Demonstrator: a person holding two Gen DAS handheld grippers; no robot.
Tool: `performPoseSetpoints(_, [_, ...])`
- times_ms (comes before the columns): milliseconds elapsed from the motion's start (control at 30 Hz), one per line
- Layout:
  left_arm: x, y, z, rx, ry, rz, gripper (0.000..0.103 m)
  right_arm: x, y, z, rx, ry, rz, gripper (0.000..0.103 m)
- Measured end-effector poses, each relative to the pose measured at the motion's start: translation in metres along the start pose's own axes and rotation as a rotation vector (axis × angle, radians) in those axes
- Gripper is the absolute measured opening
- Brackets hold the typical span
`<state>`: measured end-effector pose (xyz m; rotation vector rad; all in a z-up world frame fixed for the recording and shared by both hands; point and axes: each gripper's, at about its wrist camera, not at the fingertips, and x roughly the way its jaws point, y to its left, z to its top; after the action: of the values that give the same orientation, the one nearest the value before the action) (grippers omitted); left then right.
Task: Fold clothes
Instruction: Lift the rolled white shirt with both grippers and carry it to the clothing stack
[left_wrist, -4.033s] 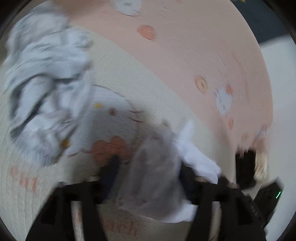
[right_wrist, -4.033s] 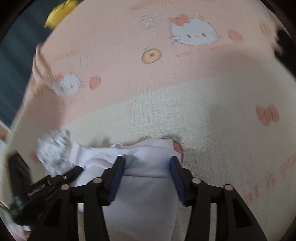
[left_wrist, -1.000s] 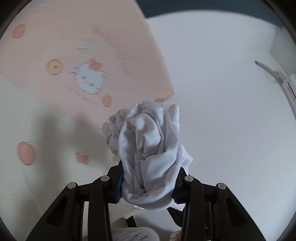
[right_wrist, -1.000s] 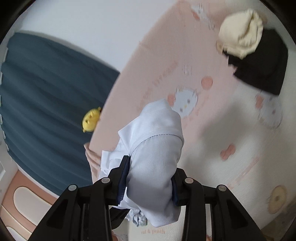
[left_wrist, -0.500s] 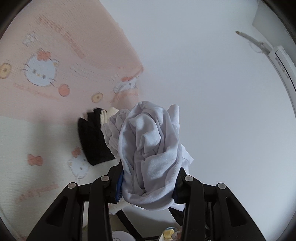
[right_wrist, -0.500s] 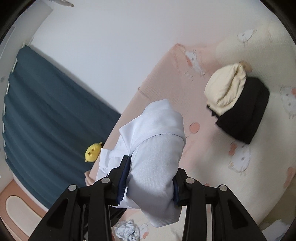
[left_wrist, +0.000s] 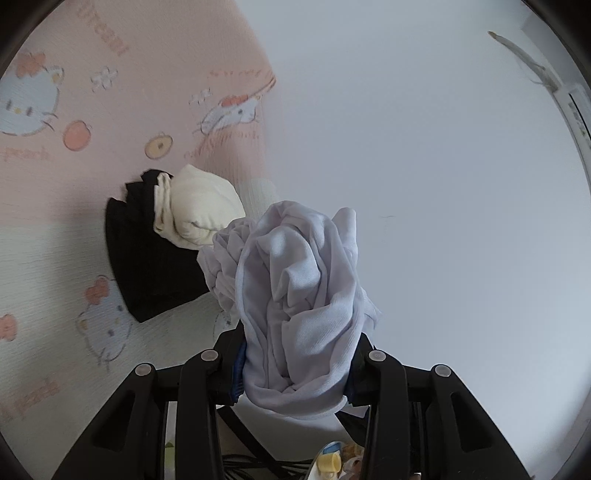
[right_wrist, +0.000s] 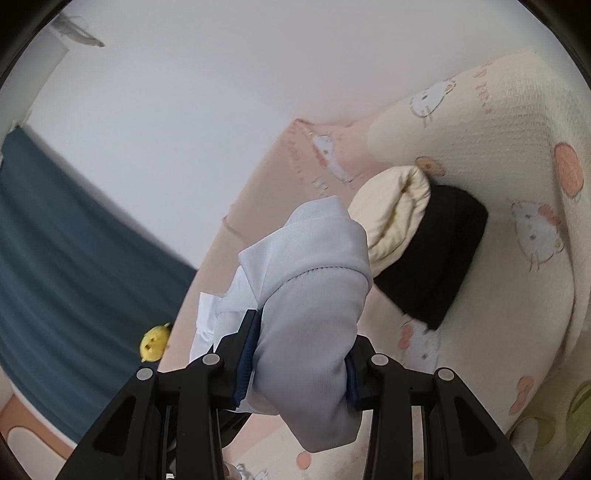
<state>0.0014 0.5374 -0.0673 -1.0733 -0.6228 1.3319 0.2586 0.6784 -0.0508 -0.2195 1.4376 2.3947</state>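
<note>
The white garment (left_wrist: 299, 302) is up off the bed (left_wrist: 48, 229), bunched in a thick wad between the fingers of the left gripper (left_wrist: 295, 369), and another part of what looks like the same garment (right_wrist: 310, 314) is wadded in the right gripper (right_wrist: 295, 365). Both grippers are closed on the cloth, jaws pressing into it from either side.

Taking the black folded piece (left_wrist: 147, 266) as the landmark: a cream folded piece (left_wrist: 195, 210) sits on top of it toward the wall (left_wrist: 443, 184), and the two lie as a small stack on the bed. The white garment hangs in the air near this stack, on the side toward the camera in both views. A small yellow toy (right_wrist: 153, 341) lies well apart from the black piece, by the blue curtain (right_wrist: 74, 277).

The cloth looks thin, light and very limp. It creases deeply where it is pinched and sags over the jaws, so it will not hold any shape by itself and will drape wherever it is let go. It seems smooth-knit, so a thin pinch could slip; a thick bunch like these holds better but hides the edges. For a neat fold, I judge the better hold is at a hem or seam, such as the stitched edge (right_wrist: 325, 267) seen in the right view, with the two grippers spread apart so the cloth hangs flat between them.
</note>
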Motion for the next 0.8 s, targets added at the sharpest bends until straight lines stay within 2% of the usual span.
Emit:
performPoseSetpoints(167, [0.041, 0.012, 0.030, -0.026, 0.025, -0.035, 0.035, 0.034, 0.003, 0.048, -0.056, 0.015, -0.046, 0.040])
performPoseSetpoints(400, [0.086, 0.023, 0.086, -0.055, -0.044, -0.079, 0.035, 0.101, 0.020, 0.130, -0.188, 0.103, -0.073, 0.040])
performPoseSetpoints(533, [0.106, 0.023, 0.107, -0.047, -0.088, -0.069, 0.035, 0.129, 0.021, 0.163, -0.219, 0.134, -0.051, 0.040])
performPoseSetpoints(700, [0.128, 0.025, 0.126, -0.011, -0.136, -0.041, 0.035, 0.163, 0.006, 0.200, -0.191, 0.168, -0.011, 0.040])
performPoseSetpoints(800, [0.142, 0.035, 0.129, -0.043, -0.149, -0.027, 0.035, 0.184, -0.004, 0.214, -0.184, 0.190, -0.023, 0.040])
